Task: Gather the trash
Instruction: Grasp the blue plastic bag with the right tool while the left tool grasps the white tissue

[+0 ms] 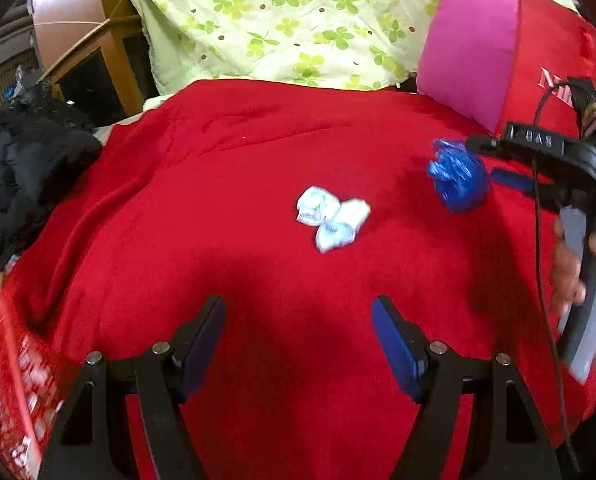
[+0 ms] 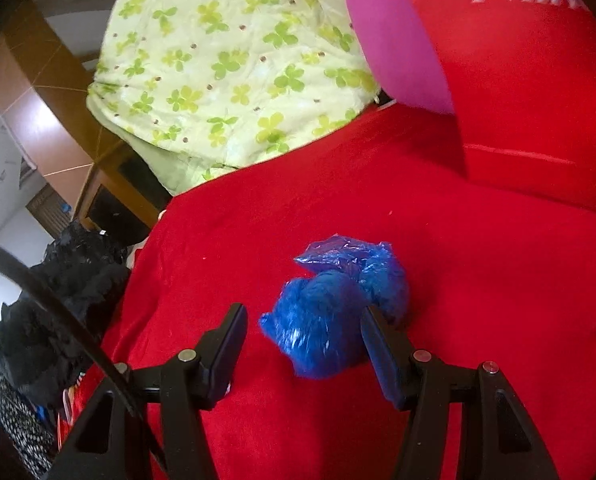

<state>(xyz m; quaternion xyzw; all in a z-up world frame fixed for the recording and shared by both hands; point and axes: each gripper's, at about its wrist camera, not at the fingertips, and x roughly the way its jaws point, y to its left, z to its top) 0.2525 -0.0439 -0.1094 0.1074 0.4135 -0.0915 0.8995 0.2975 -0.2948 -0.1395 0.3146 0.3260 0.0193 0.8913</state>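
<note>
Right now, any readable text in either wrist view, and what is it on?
"Niln", cut off at the frame edge: white letters on the big red cushion.
"DAS", or possibly "BAS": raised letters on the right gripper, black body.
Red mesh basket: white marks, too blurred to read.

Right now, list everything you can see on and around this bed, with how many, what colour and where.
crumpled paper: one cluster, white with pale blue, middle of the red blanket, ahead of the left tongs
plastic wad: one, blue, on the blanket at the right tongs' tips
red blanket: one, covers the bed
floral quilt: one, pale green, bunched at the far end
pillow: one, pink, far right
red cushion: one, white lettering, beside the pillow
dark clothing: one pile, black, left edge
red basket: one, lower left
left tongs: open, nothing between
right tongs: open around the wad
hand: one, on the right tongs' handle
</note>
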